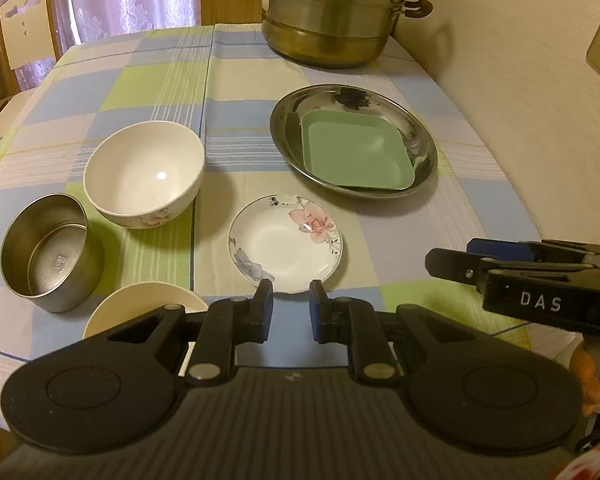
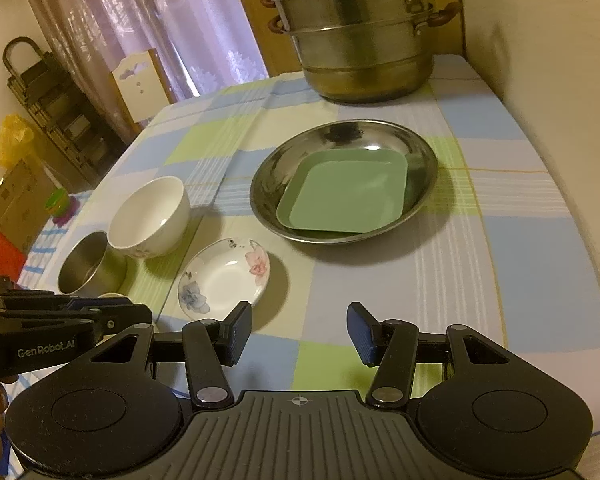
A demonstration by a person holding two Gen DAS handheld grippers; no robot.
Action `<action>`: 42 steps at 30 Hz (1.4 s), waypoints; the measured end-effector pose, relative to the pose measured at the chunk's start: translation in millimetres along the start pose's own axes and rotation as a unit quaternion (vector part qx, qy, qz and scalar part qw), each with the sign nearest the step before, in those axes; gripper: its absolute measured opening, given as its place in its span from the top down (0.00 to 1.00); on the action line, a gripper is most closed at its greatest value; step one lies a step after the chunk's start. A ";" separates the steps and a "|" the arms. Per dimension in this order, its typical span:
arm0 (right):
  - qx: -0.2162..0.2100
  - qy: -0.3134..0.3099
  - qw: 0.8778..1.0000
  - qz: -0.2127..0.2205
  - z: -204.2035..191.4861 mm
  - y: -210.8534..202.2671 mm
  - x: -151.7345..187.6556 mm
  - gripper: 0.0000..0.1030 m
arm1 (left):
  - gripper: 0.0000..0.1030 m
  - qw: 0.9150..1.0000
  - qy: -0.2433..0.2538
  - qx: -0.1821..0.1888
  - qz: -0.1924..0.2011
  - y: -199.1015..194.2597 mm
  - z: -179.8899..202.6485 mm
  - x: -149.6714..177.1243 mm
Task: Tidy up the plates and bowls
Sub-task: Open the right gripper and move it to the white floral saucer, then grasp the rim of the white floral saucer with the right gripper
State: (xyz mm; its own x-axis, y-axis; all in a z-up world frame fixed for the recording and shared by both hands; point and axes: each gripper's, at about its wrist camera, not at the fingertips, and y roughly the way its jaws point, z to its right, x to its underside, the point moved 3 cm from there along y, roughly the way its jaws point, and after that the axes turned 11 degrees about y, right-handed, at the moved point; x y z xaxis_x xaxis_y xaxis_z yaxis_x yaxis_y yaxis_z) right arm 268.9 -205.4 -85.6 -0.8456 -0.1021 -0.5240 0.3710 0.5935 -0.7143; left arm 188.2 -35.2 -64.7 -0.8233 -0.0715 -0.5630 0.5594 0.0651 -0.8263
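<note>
Left gripper (image 1: pixel 291 308) hiding cream plate (image 1: pixel 140 304)

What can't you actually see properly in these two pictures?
- Cream dish: left wrist view, mostly hidden behind the left gripper.
- Steamer pot: top cut off by that picture's edge.
- Small metal tin: right wrist view, base hidden by the left gripper's body.

Steamer pot (image 1: pixel 328 12): top cut off by the upper edge in the left wrist view.
Cream plate (image 1: pixel 140 308): near half hidden behind the left gripper (image 1: pixel 291 308).
Right gripper (image 1: pixel 452 266): its fingertips overlap side-on here, gap unreadable.
Steel tin (image 1: pixel 50 252): stamped base mark too small to read, perhaps a logo.
</note>
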 end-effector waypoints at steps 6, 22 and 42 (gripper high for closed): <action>-0.002 -0.003 1.000 -0.007 -6.3 12.9 -2.0 0.49 | 0.84 1.000 0.002 0.001 -0.001 8.3 -7.6 -4.0; 0.003 0.012 1.000 -0.022 -9.8 51.2 -12.1 0.49 | 0.84 1.000 0.000 0.013 -0.017 43.2 -31.5 -16.2; 0.007 0.005 0.998 -0.060 -20.4 102.6 -13.1 0.66 | 0.84 0.997 -0.004 0.006 -0.075 96.7 -57.8 -25.0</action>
State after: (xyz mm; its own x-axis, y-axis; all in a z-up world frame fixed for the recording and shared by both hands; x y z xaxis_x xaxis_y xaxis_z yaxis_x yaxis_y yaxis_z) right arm 310.1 -126.8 -142.6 -0.8877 -0.1634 -0.4305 0.2727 0.5669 -0.7774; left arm 257.4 30.4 -129.8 -0.8971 -0.0881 -0.4329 0.4310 0.0414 -0.9014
